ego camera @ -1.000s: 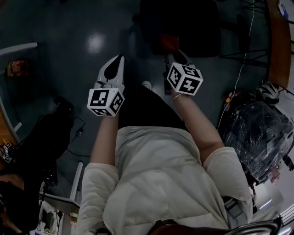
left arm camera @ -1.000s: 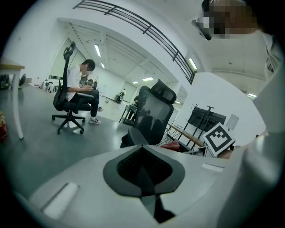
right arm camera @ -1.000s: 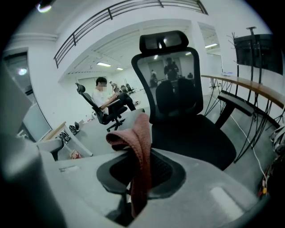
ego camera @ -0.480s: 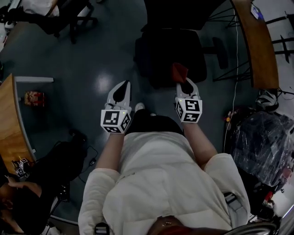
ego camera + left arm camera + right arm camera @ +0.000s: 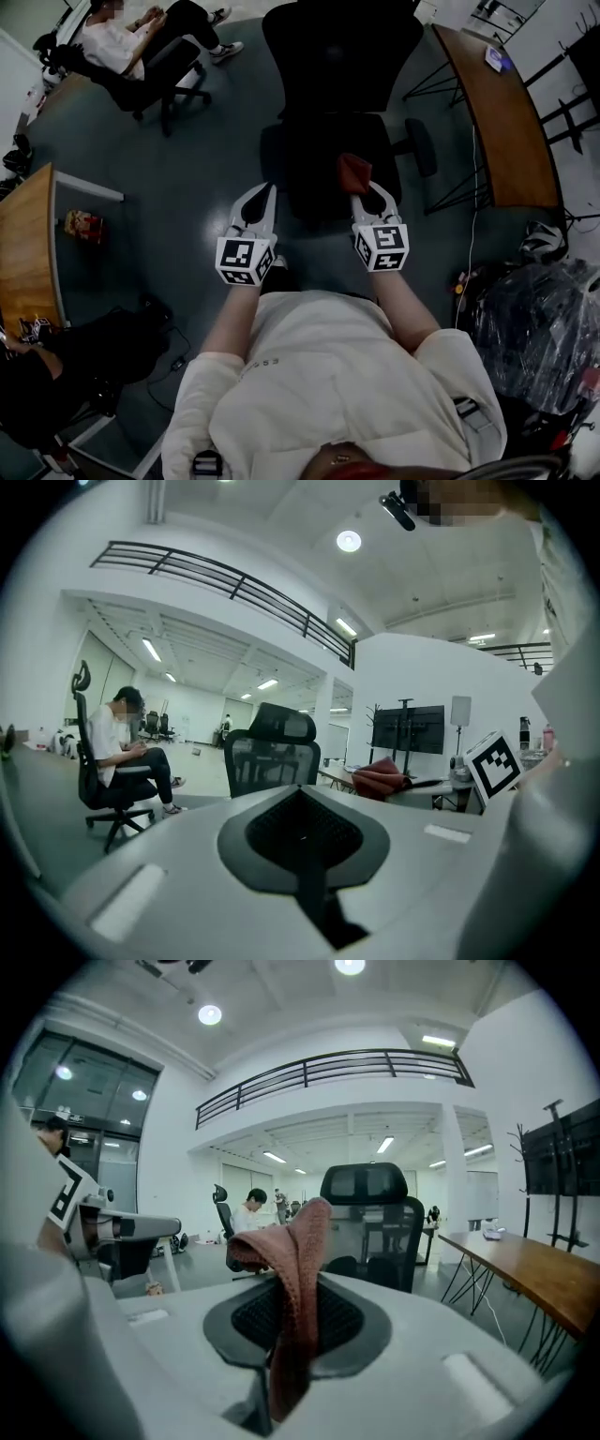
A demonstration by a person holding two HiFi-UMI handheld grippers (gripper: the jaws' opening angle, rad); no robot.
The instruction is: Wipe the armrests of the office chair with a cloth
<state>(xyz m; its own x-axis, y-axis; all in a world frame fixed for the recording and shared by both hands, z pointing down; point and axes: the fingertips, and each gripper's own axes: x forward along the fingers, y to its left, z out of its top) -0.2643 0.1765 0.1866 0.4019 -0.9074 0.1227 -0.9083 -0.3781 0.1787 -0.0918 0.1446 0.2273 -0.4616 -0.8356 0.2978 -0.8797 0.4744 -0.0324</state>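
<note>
The black office chair point(image 5: 337, 103) stands straight ahead of me, with one armrest point(image 5: 419, 147) on its right side and the other point(image 5: 270, 155) at its left. My right gripper point(image 5: 368, 194) hovers over the seat's front edge, shut on a dull red cloth point(image 5: 354, 172). In the right gripper view the cloth point(image 5: 295, 1269) drapes out of the closed jaws, with the chair point(image 5: 370, 1218) behind it. My left gripper point(image 5: 262, 195) is level with the right one, near the seat's front left corner. Its jaws point(image 5: 302, 794) are shut with nothing between them, and the chair point(image 5: 272, 752) lies ahead.
A person sits in another office chair point(image 5: 131, 52) at the upper left. A curved wooden desk point(image 5: 497, 112) runs along the right, another desk point(image 5: 23, 248) along the left. A plastic-wrapped bundle point(image 5: 539, 328) and a helmet point(image 5: 542, 246) lie at the right, a black bag point(image 5: 103, 347) at the left.
The head view has tilted up, so the whole chair now shows. Both grippers have levelled out side by side at the seat's front. The cloth stays in the right gripper.
</note>
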